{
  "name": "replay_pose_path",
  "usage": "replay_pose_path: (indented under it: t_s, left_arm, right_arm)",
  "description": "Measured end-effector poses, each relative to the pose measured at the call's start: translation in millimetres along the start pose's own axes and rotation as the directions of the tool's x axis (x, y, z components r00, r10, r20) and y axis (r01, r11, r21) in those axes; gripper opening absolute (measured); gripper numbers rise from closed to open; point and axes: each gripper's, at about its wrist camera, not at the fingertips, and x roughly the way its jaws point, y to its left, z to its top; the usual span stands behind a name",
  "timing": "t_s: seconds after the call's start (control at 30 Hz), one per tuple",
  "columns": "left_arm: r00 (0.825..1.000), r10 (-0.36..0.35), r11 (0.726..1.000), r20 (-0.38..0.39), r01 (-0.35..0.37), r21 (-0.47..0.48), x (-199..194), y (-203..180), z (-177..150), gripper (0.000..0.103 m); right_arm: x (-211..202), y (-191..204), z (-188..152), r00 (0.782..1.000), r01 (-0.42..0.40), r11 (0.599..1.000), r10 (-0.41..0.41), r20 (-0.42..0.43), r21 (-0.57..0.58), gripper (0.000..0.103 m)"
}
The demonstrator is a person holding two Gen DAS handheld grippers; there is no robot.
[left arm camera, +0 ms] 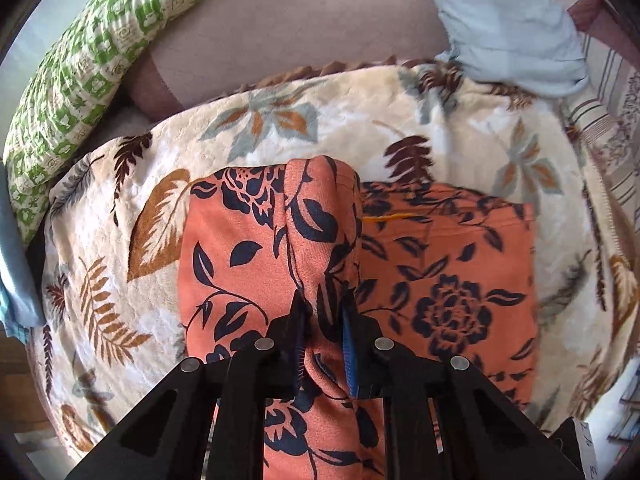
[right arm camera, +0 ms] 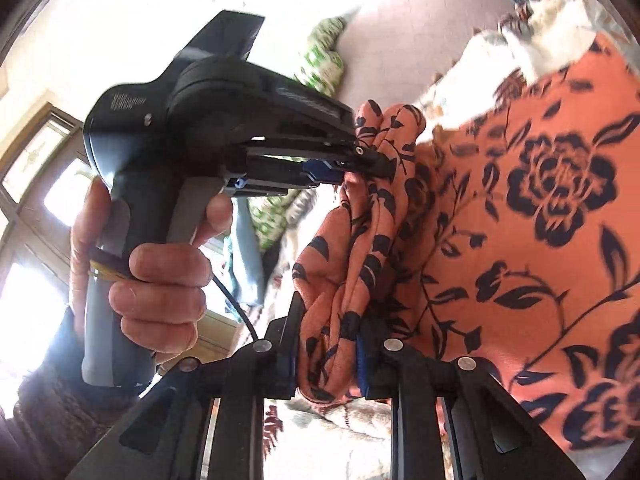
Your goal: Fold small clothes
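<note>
Bunching between both clamped tools (left arm camera: 323,312) (right arm camera: 326,320), orange cloth (left arm camera: 440,280) with navy flowers

The garment (left arm camera: 248,248) is lying on the blanket (left arm camera: 360,120), near its middle in the left wrist view, with a raised fold of it sitting between the fingers of the left hand-held gripper (left arm camera: 324,312) at 6 o'clock. A pillow (left arm camera: 80,80) is resting at 10 o'clock and a cloth (left arm camera: 508,28) at 1 o'clock, both beyond the blanket's far edge. In the right wrist view, the right hand-held gripper (right arm camera: 326,320) is holding another bunch of the garment at 6 o'clock.
</note>
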Motion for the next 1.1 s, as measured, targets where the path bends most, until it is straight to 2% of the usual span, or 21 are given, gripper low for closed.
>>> replay_pose_path:
  t_s: [0.1,0.17,0.27,0.33,0.4,0.47,0.53,0.6,0.63,0.67,0.7,0.77,0.8,0.87,0.97,1.03,1.1]
  left_arm:
    - [0.997,-0.082,0.996,0.012,0.082,0.028,-8.8,-33.7,-0.6,0.015]
    - [0.994,-0.111,0.992,0.000,0.111,0.054,4.7,-57.8,-1.8,0.015]
    - [0.990,-0.128,0.990,-0.058,0.131,0.046,54.4,-75.7,-4.7,0.016]
    - [0.988,-0.113,0.993,-0.102,0.115,0.016,88.6,-80.6,-9.1,0.017]
    - [0.993,-0.080,0.996,-0.091,0.082,0.017,102.2,-84.5,-12.3,0.018]
    - [0.994,-0.077,0.996,-0.078,0.080,0.040,95.7,-87.2,-13.1,0.019]
    - [0.989,-0.130,0.990,-0.067,0.133,0.049,75.9,-81.7,-11.8,0.019]
    - [0.975,-0.222,0.974,-0.021,0.223,0.031,45.8,-65.4,-10.4,0.019]
    - [0.965,-0.261,0.965,0.008,0.260,0.021,32.0,-54.3,-10.8,0.021]
    - [0.960,-0.277,0.961,0.040,0.277,0.011,16.1,-41.3,-11.2,0.026]
    - [0.961,-0.265,0.964,0.079,0.265,-0.002,6.2,-27.5,-13.3,0.031]
    - [0.974,-0.178,0.983,0.140,0.182,-0.012,-5.5,-2.3,-20.6,0.046]
    - [0.978,-0.133,0.990,0.160,0.138,-0.024,-6.6,9.5,-26.1,0.046]
    - [0.986,-0.072,0.995,0.152,0.081,-0.054,0.4,30.3,-41.7,0.046]
    - [0.991,-0.064,0.991,0.117,0.077,-0.109,21.0,51.8,-69.3,0.047]
    - [0.990,-0.062,0.987,0.123,0.079,-0.139,32.5,57.0,-83.5,0.048]
    - [0.990,-0.051,0.987,0.128,0.070,-0.146,39.4,54.5,-92.2,0.048]
  right_arm:
    - [-37.5,-8.8,1.8,0.998,0.043,0.999,-0.043,0.054,0.007,0.020]
    - [-56.5,-23.4,0.5,0.993,0.102,0.994,-0.104,0.057,0.041,0.020]
    - [-73.2,-50.6,0.1,0.968,0.251,0.964,-0.252,0.000,0.082,0.020]
    - [-73.7,-70.2,-3.2,0.957,0.288,0.949,-0.284,-0.056,0.125,0.020]
    - [-74.5,-84.4,-4.5,0.951,0.306,0.940,-0.293,-0.098,0.154,0.023]
    - [-78.1,-91.3,-4.3,0.956,0.288,0.941,-0.273,-0.105,0.178,0.024]
    - [-85.5,-90.2,-1.7,0.962,0.271,0.947,-0.258,-0.092,0.175,0.029]
    - [-98.8,-84.3,0.3,0.966,0.256,0.954,-0.256,-0.021,0.154,0.034]
    - [-107.7,-80.5,1.1,0.965,0.253,0.956,-0.260,0.027,0.149,0.041]
    - [-114.4,-78.5,2.9,0.961,0.255,0.956,-0.268,0.074,0.146,0.045]
    - [-117.6,-79.1,6.3,0.954,0.260,0.954,-0.277,0.111,0.148,0.054]
    - [-120.7,-80.4,10.6,0.944,0.270,0.950,-0.293,0.149,0.160,0.057]
    - [-119.0,-77.9,17.0,0.944,0.269,0.949,-0.294,0.151,0.164,0.058]
    - [-107.9,-84.6,23.8,0.940,0.283,0.945,-0.308,0.149,0.166,0.058]
    - [-78.1,-85.6,35.8,0.945,0.276,0.949,-0.297,0.135,0.154,0.058]
    - [-63.7,-79.7,36.6,0.947,0.280,0.951,-0.296,0.124,0.129,0.058]
    - [-49.2,-74.2,38.5,0.932,0.344,0.935,-0.351,0.088,0.087,0.058]
